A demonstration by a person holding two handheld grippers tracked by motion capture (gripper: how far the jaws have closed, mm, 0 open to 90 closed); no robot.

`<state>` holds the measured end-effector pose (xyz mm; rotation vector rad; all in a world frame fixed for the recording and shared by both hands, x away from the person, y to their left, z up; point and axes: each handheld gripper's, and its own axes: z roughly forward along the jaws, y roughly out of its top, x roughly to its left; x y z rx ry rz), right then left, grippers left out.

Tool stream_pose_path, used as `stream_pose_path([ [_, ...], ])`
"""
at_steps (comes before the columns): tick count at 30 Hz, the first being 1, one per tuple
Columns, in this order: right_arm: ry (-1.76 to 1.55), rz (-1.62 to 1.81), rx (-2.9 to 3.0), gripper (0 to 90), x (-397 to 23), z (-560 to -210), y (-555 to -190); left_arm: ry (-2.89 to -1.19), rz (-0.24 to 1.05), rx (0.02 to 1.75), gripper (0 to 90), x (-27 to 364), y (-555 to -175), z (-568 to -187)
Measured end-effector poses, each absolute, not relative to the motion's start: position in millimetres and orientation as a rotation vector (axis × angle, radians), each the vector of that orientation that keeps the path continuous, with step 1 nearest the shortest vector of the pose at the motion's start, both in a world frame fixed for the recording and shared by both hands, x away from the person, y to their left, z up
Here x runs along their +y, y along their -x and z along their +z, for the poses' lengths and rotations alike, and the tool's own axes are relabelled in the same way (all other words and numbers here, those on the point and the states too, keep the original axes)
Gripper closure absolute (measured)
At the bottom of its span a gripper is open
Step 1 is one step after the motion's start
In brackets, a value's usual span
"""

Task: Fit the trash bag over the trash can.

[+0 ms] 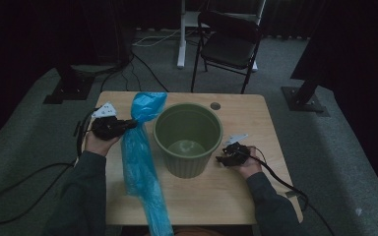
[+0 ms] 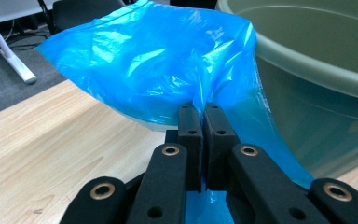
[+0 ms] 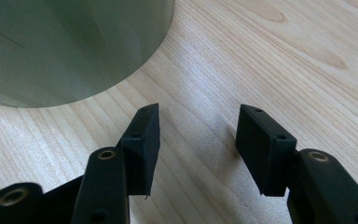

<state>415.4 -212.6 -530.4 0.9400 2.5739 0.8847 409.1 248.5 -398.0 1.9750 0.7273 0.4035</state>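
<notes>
We clamp the blue bag point(image 1: 140, 147) in our left tongs point(image 1: 128, 124), its length trailing back toward us, the bin point(image 1: 187, 137) just right of them, while our right tongs point(image 1: 222, 159) gape empty beside it.

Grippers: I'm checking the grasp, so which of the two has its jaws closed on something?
The left gripper, pinching the blue plastic bag; the right gripper is open over bare table.

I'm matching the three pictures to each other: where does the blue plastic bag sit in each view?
High view: blue plastic bag hangs left of centre, pinched by the left gripper.
Left gripper view: it spreads across the upper middle, above the shut jaws.
Right gripper view: not in it.
Shared landmark: green bucket.
</notes>
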Motion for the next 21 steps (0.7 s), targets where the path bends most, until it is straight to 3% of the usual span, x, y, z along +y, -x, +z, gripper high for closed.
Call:
stream_pose_path([
  [21,-0.941,0.897,2.586,49.0,-212,-531,-418,-1.972,0.322,0.488,87.4,233,-390,-349],
])
